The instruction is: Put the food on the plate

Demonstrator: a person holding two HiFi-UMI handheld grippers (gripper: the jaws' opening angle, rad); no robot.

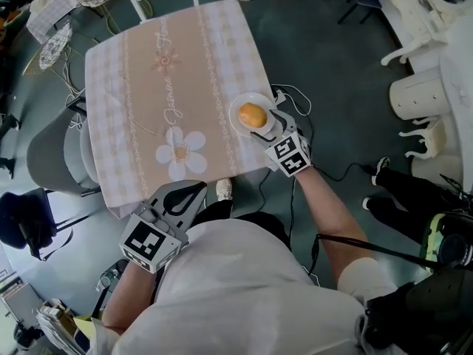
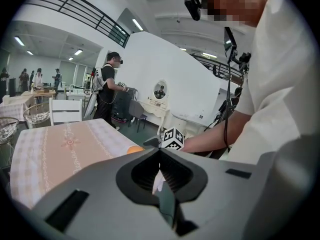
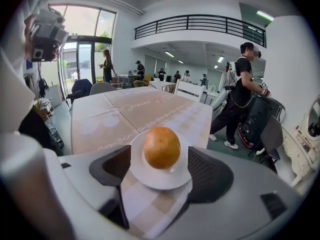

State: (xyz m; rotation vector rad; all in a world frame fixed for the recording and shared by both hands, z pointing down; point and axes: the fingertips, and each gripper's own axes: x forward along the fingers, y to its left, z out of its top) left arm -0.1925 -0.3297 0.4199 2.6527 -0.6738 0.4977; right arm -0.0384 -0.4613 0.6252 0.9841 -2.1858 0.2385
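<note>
Head view is showing the left tool (image 1: 183, 196) hanging off the near edge of the surface (image 1: 140, 72), close against the person's white shirt, touching nothing. Left gripper view is showing its jaws pressed together at the tips, with only a hollow between the pads and nothing in it.

A checked cloth (image 1: 118, 124) is covering the surface, with a peach band running down the middle and a white daisy (image 1: 181, 154) printed near the person's end. A line of cursive script is running along that band (too small and slanted to read with confidence). Both tools are carrying cubes with black-and-white square markers.

Further right, the food (image 1: 253, 115) is sitting on a small white plate (image 1: 238, 109): a round, smooth, orange-yellow piece, slightly glossy, filling most of the plate's middle. Right gripper view is showing it (image 3: 161, 147) upright in the plate (image 3: 145, 176).

The right tool (image 1: 272, 124) is standing with its jaws spread wide (image 3: 160, 171), one on each side of the plate, not gripping it or the food.

The plate is lying just beside the surface's right edge, near the corner closest to the person. Bare cloth is stretching away to its left and beyond it; dark floor is opening up to the right.
</note>
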